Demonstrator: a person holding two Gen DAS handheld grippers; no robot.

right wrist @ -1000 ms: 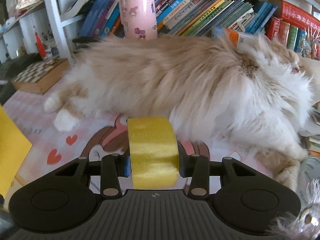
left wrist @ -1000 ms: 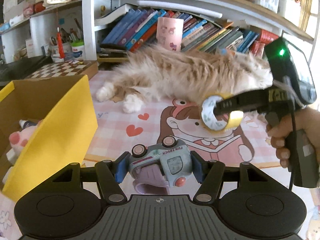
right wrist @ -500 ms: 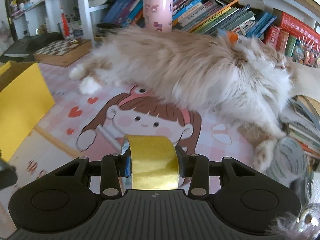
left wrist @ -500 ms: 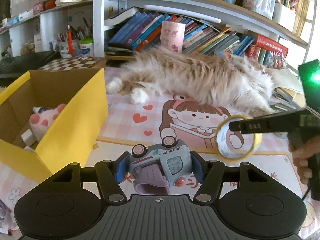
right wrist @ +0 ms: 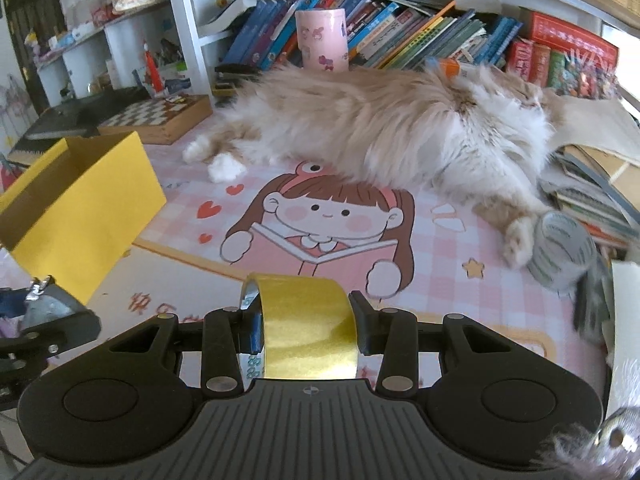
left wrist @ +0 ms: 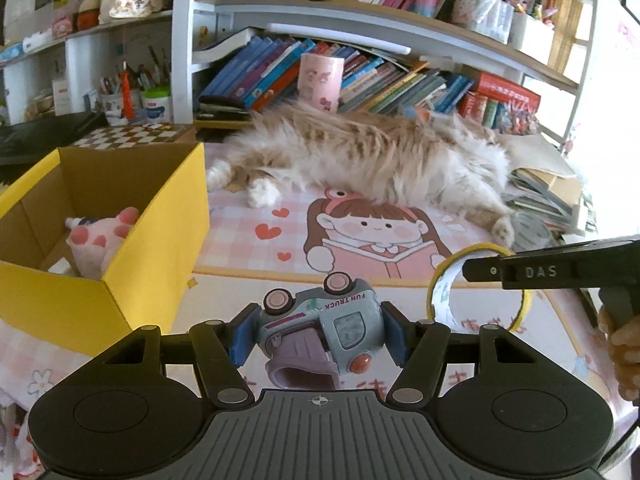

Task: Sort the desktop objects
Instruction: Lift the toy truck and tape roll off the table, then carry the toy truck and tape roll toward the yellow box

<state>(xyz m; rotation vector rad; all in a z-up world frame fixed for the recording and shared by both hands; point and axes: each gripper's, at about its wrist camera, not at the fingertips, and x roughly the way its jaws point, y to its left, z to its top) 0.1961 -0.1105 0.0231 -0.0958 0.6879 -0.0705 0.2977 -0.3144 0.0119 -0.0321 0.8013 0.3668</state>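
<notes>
**Mia:** What is the left gripper (left wrist: 318, 336) holding?

**Dad:** A little toy truck (left wrist: 320, 330). The fingers are closed tight on its two sides, and it hangs just to the right of the yellow box (left wrist: 160, 232).

**Mia:** And the right gripper (right wrist: 306, 330)?

**Dad:** It pinches a roll of yellow tape (right wrist: 306, 326) between its fingers. That one is further right of the box, up off the pink mat (right wrist: 420, 280).

**Mia:** So both are on the carrying step?

**Dad:** I think so. Next, each should go over the box's open top, beside the pink plush toy (left wrist: 102, 240), and only then let go.

**Mia:** Mind the cat (left wrist: 372, 160)!
</notes>
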